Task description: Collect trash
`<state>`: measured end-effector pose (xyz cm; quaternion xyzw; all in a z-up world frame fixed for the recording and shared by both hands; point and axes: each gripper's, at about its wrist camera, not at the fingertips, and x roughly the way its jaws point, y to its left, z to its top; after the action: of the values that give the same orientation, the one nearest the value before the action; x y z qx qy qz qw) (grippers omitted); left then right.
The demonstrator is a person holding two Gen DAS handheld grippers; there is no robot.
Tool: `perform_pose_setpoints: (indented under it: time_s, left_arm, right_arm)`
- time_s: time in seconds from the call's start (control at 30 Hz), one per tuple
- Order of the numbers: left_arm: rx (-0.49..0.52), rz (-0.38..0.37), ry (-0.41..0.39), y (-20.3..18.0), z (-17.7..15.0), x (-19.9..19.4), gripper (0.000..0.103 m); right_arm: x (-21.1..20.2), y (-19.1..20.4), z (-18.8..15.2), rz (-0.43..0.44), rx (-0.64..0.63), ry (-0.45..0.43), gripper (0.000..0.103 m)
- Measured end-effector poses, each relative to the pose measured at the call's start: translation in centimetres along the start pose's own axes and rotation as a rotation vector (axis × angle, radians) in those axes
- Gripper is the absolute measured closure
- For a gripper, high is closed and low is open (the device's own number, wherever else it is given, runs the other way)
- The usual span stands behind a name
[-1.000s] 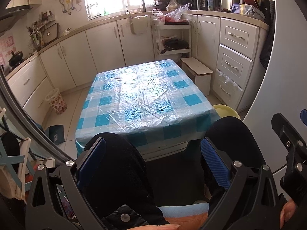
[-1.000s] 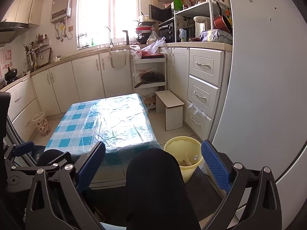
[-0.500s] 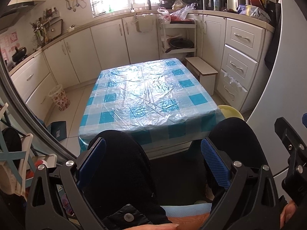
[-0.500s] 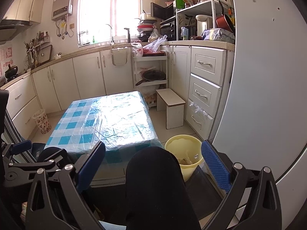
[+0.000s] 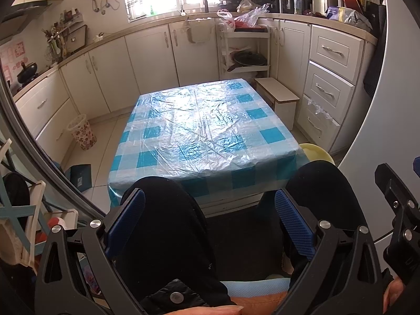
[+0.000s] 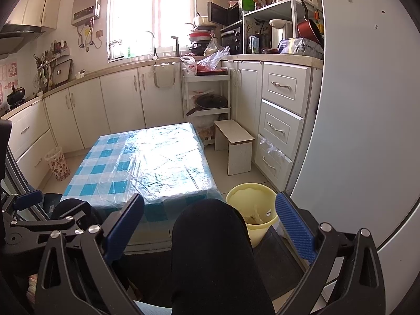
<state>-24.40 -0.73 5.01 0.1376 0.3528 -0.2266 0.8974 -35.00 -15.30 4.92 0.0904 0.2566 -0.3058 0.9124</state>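
A: Where do we stand?
B: Both the left gripper (image 5: 210, 218) and right gripper (image 6: 210, 223) hang over our knees (image 6: 210, 236), jaws wide, holding nothing.
A: And the trash?
B: Scraps sit in the yellow bin (image 6: 252, 204) beside the table (image 5: 207, 128); the table itself shows none.
A: Risk?
B: The bin is low and near the fridge (image 6: 367, 131); reaching down, we may knock it over.

The black left hand-held gripper (image 5: 210, 218) with blue ribbed pads (image 5: 294, 225) hangs spread wide above the person's black-trousered knees (image 5: 168, 210); the matching right hand-held gripper (image 6: 210, 220) is equally wide, level, holding nothing.
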Motion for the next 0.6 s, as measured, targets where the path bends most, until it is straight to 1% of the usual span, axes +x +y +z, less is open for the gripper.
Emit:
perform_pose_setpoints:
  time_s: [0.6]
  left_arm:
    - [-0.009,0.003,0.004,0.54,-0.15,0.09,0.008]
  right_arm:
    - [0.05,0.39,-0.15,-0.001,-0.007,0.010,0.007]
